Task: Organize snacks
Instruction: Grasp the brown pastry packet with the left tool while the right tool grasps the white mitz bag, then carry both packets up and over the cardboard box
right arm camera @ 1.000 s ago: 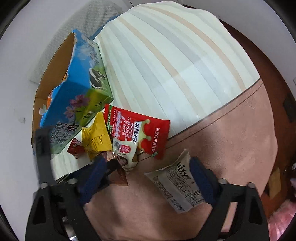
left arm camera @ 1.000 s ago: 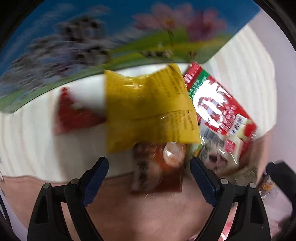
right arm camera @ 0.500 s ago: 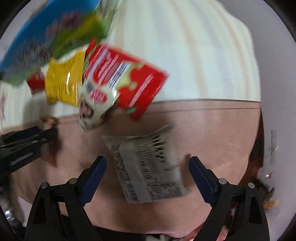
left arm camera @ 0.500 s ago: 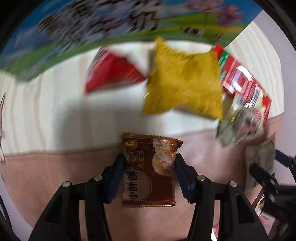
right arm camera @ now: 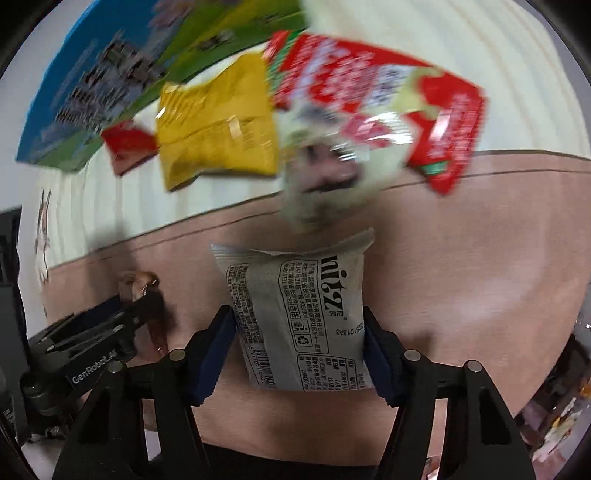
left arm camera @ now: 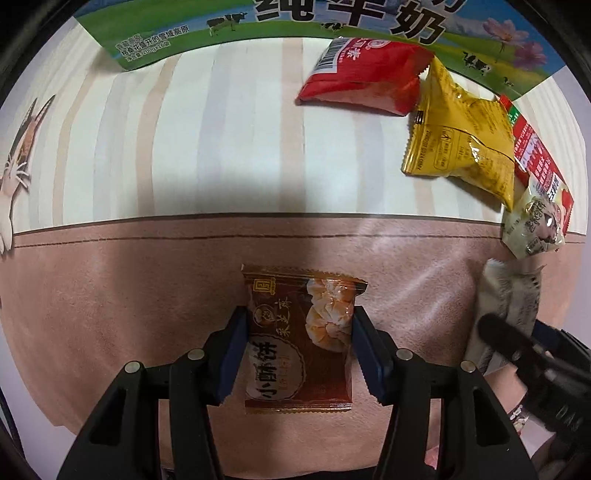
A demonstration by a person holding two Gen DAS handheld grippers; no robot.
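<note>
My left gripper [left arm camera: 298, 325] is shut on a brown pastry packet [left arm camera: 299, 339] over the pink band of the table mat. My right gripper [right arm camera: 298, 325] is shut on a grey snack packet [right arm camera: 295, 314]; that gripper and packet also show at the right edge of the left wrist view [left arm camera: 506, 306]. The left gripper with its brown packet shows at the left of the right wrist view [right arm camera: 140, 291]. A small red packet [left arm camera: 365, 74], a yellow packet [left arm camera: 461, 144], a large red packet [left arm camera: 535, 155] and a cream packet [left arm camera: 532, 229] lie on the mat.
A blue and green milk carton box [left arm camera: 295, 22] lies along the far side of the striped mat [left arm camera: 184, 147], touching the red packet. A cat drawing [left arm camera: 18, 147] marks the mat's left edge. Clutter sits off the table at the right [right arm camera: 561, 406].
Both grippers went from open to closed. The left closed on the brown packet and drew back from the pile. The right moved down over the grey packet and closed on it.
</note>
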